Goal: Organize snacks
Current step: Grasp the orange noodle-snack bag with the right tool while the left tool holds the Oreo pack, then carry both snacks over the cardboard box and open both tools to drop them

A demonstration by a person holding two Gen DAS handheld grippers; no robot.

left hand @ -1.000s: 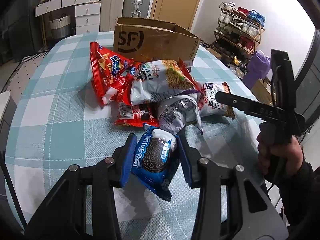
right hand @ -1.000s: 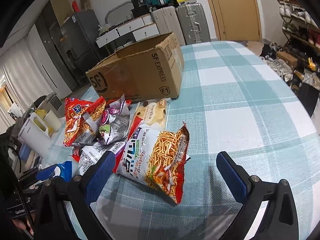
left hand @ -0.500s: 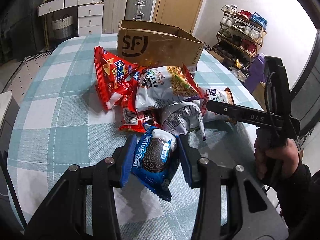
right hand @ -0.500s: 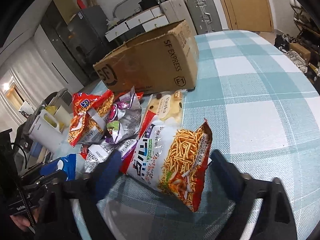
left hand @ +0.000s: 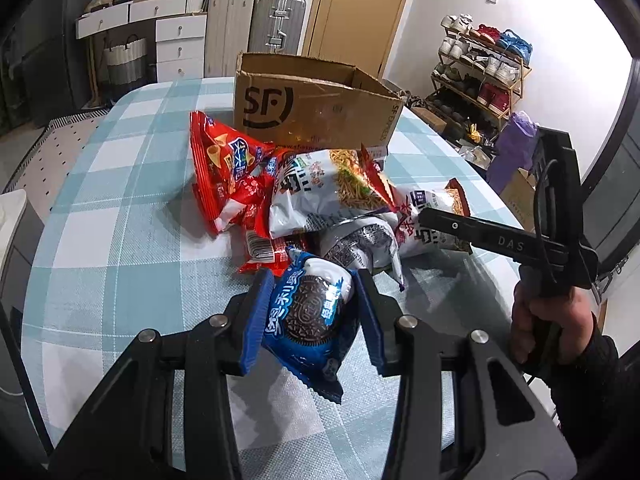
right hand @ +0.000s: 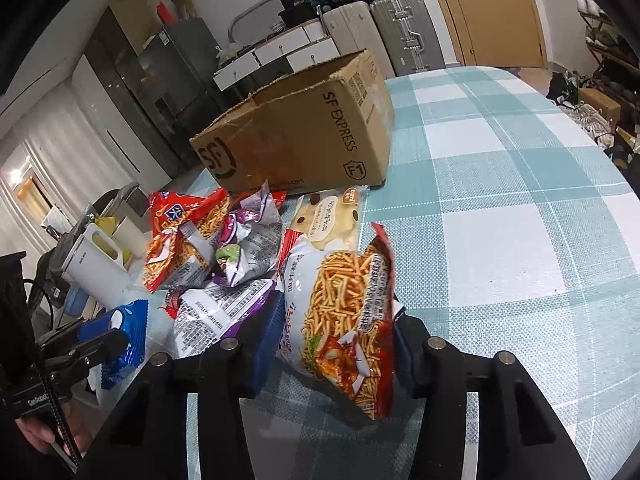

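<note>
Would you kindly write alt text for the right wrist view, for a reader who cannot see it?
The right gripper, whose jaws have just been closing, clasps a white and red bag of stick snacks on a teal checked tablecloth. More snack bags lie piled to the left, before an open cardboard box. At far left, the left gripper holds a blue cookie packet.

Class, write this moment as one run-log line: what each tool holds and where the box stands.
left tool: shut on cookie pack | right tool: closing on noodle-snack bag | cardboard box: behind snack pile
</note>
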